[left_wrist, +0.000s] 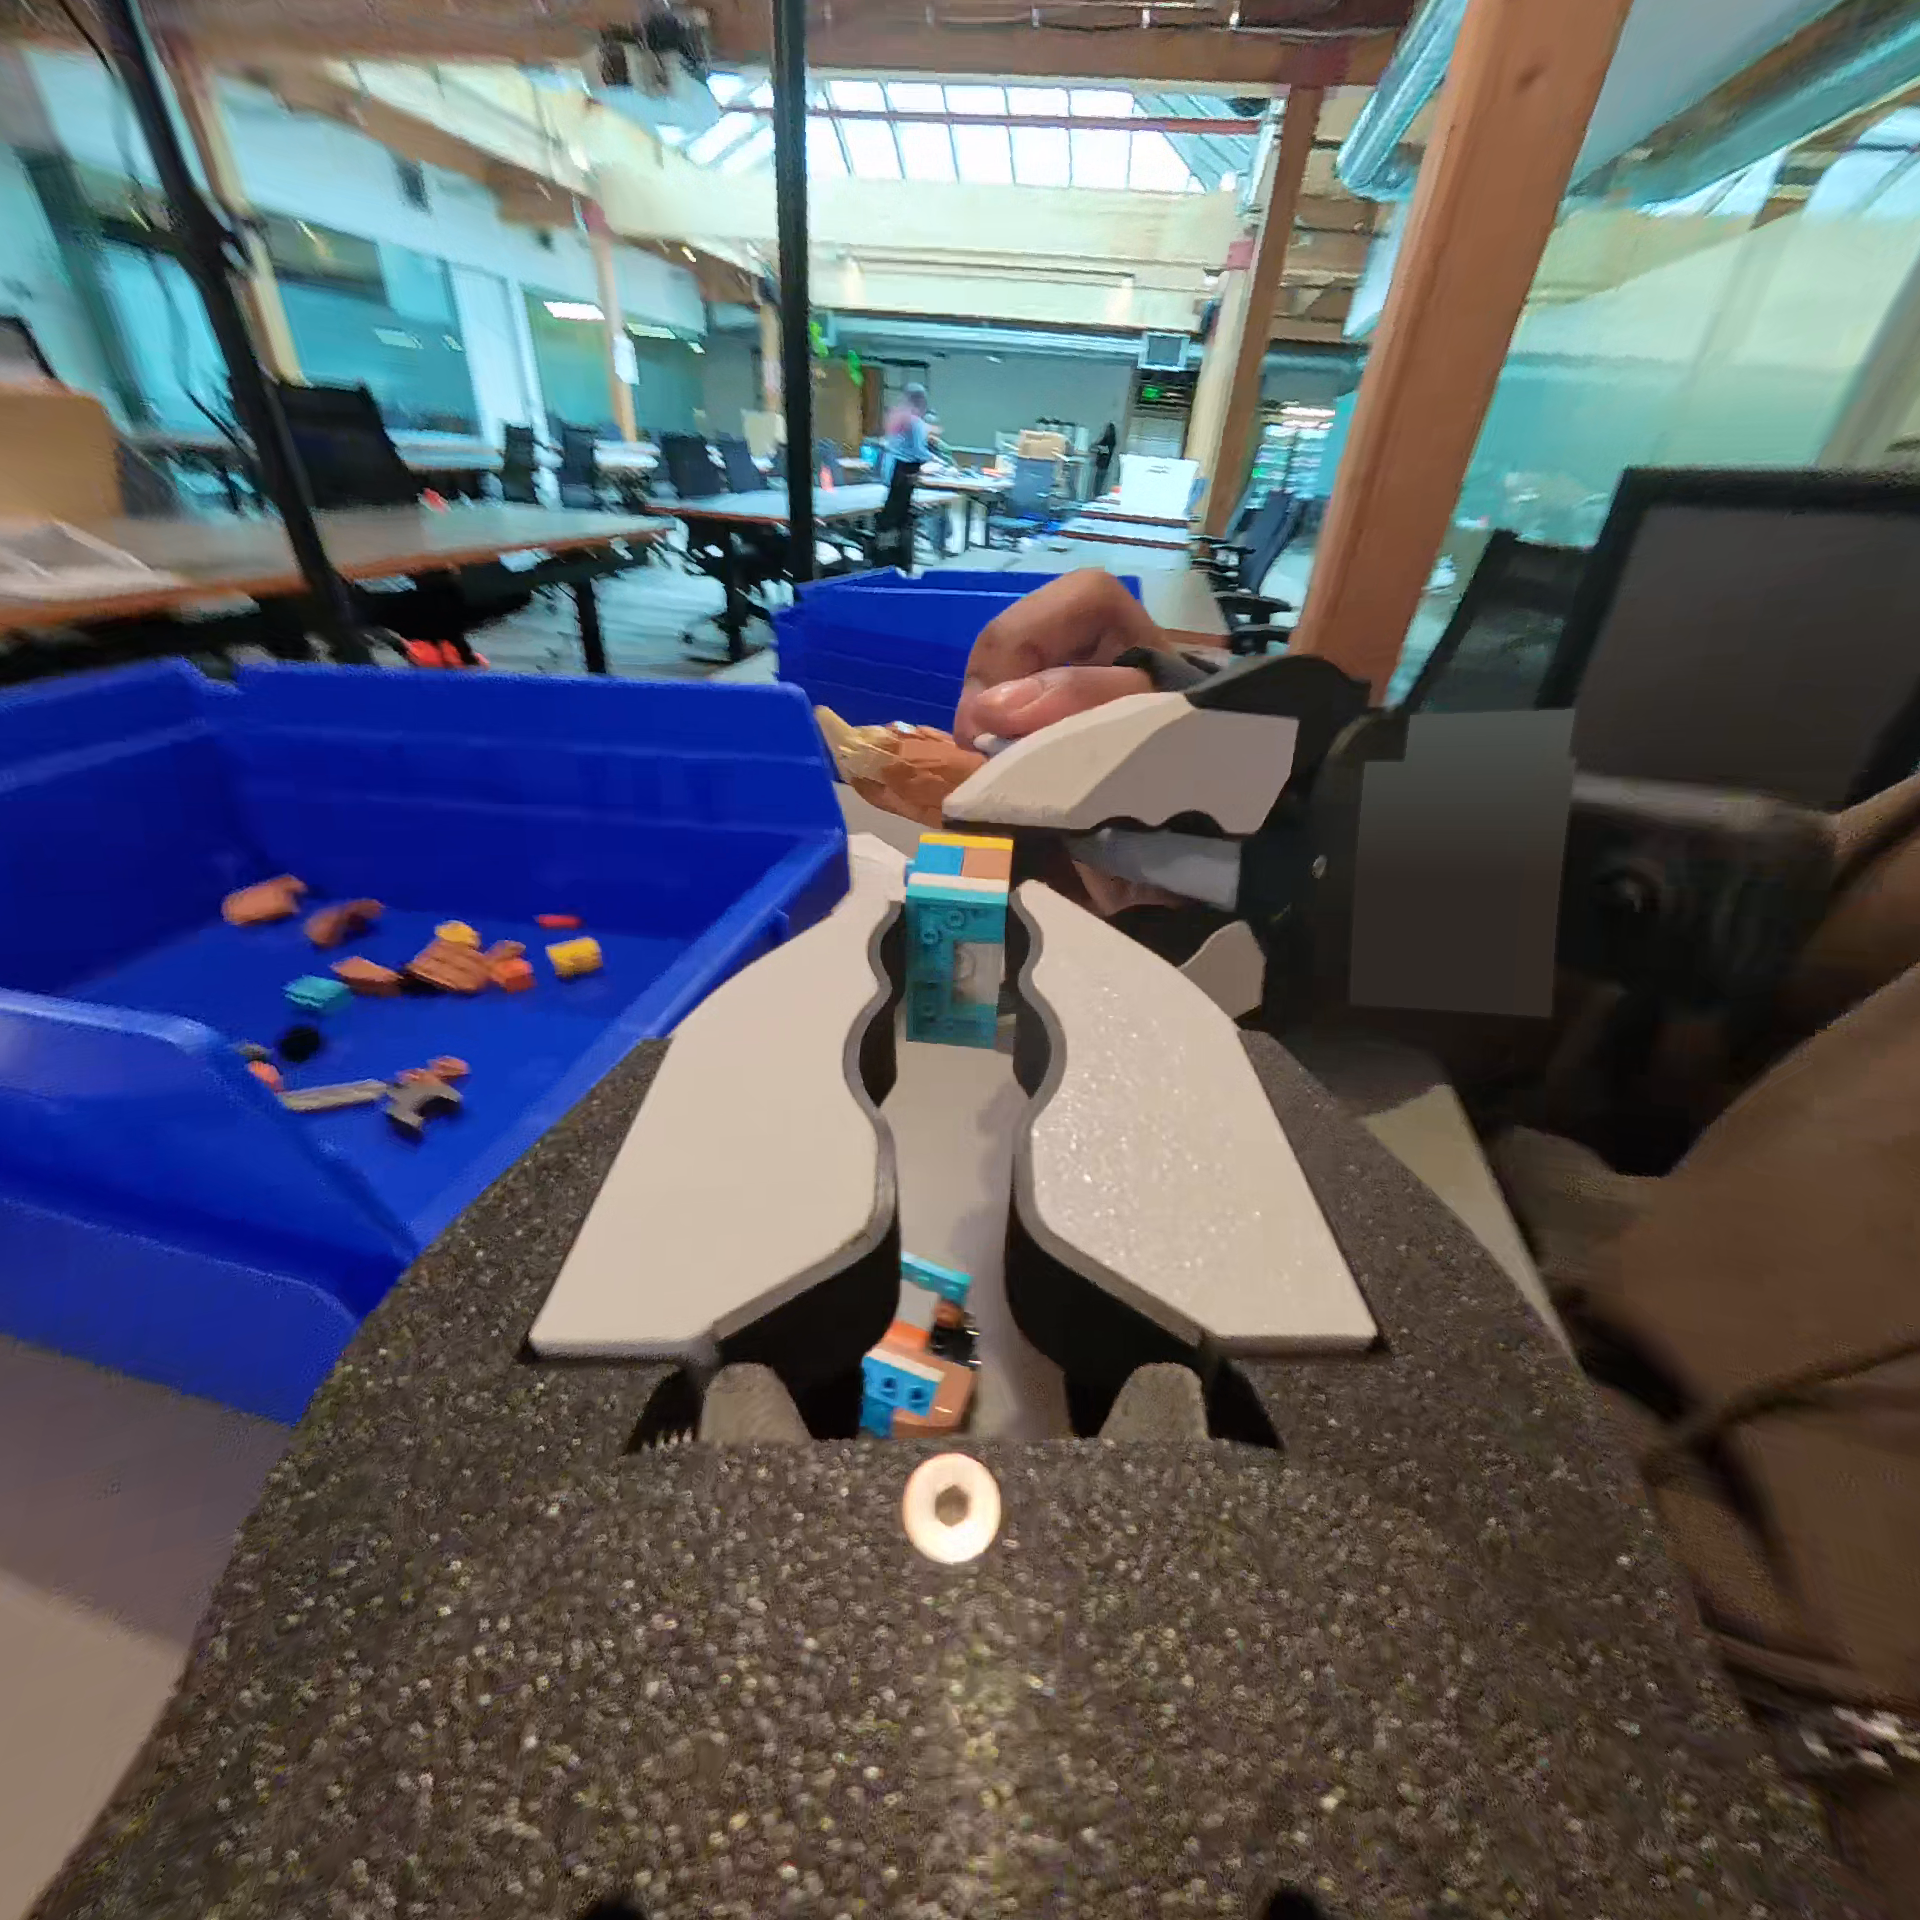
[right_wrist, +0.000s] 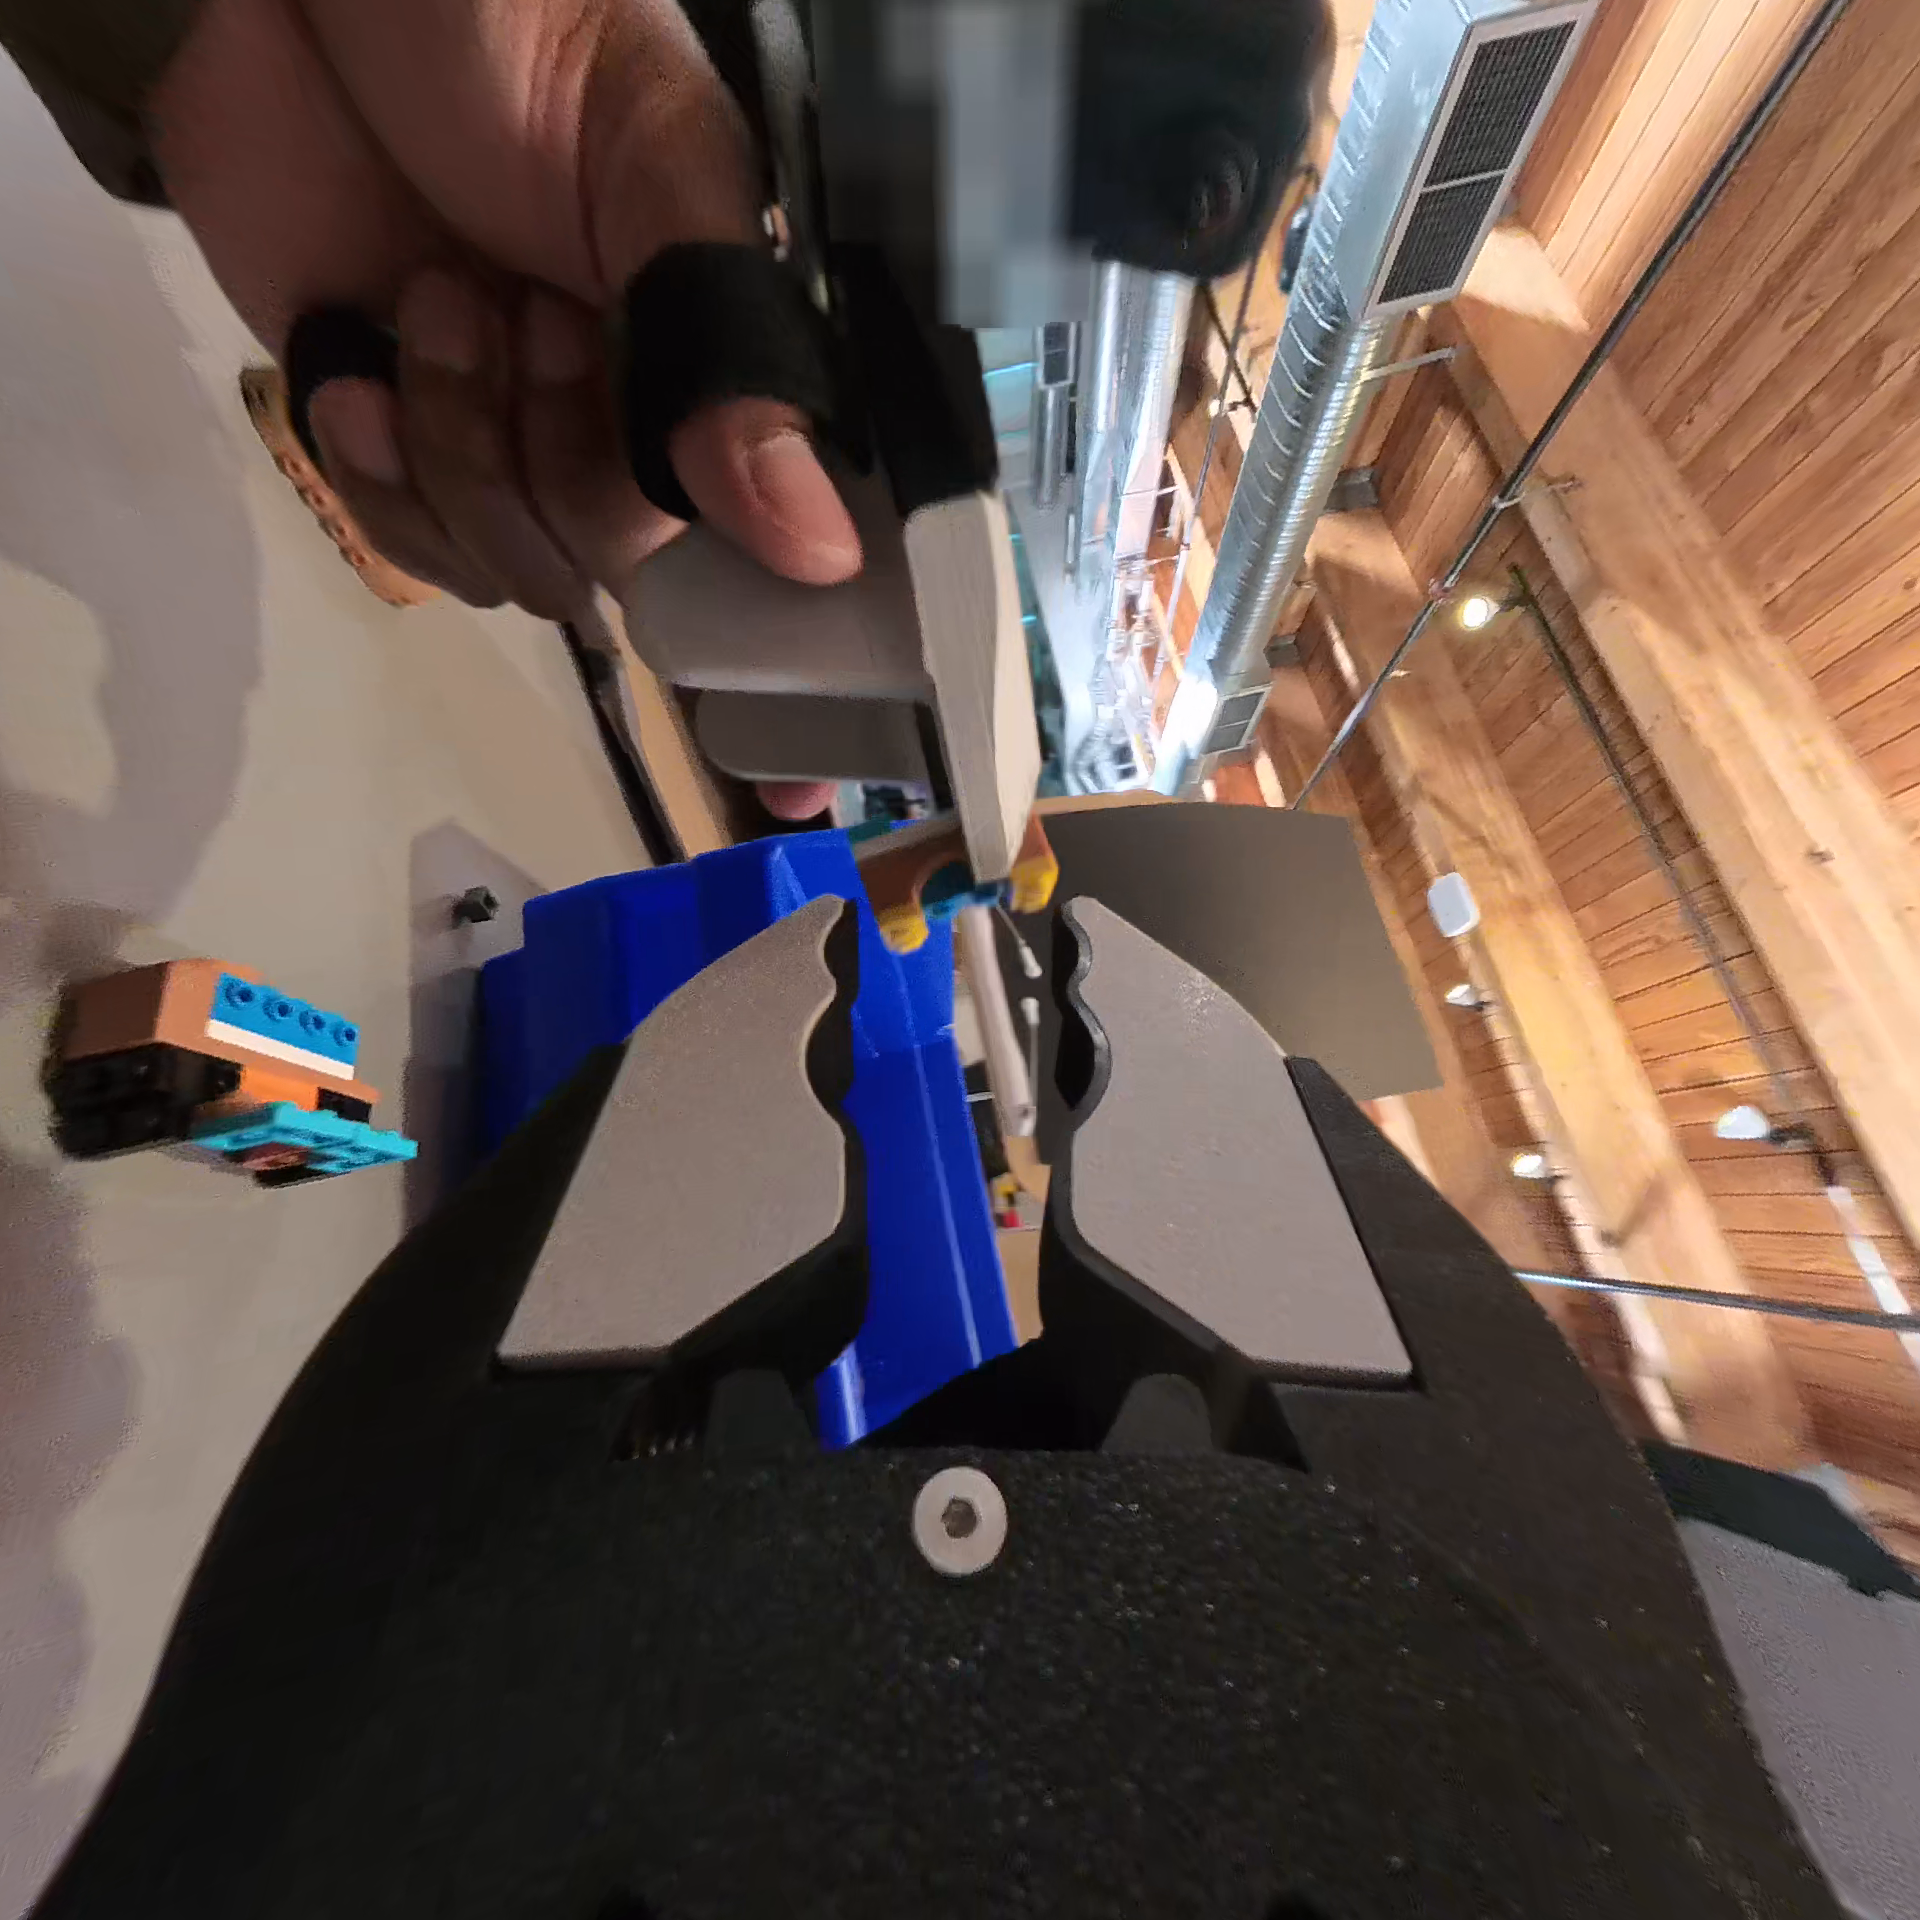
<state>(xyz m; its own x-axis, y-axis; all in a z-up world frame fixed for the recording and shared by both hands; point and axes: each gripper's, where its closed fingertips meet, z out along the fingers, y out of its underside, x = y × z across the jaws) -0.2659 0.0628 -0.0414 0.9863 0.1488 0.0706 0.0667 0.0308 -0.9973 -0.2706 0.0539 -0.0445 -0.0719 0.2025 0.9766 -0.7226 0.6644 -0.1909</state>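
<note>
Brick piece (left_wrist: 954, 951) between left gripper (left_wrist: 954, 914) fingers, bin (left_wrist: 623, 748) left of it

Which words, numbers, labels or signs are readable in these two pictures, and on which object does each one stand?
None can be read.
The green lit sign far back in the hall is too small and blurred.
The brick piece in the left claw bears no writing.

Left gripper (left_wrist: 954, 935) jaws nearly closed; right gripper (right_wrist: 956, 935) jaws parted, rolled sideways.
</note>
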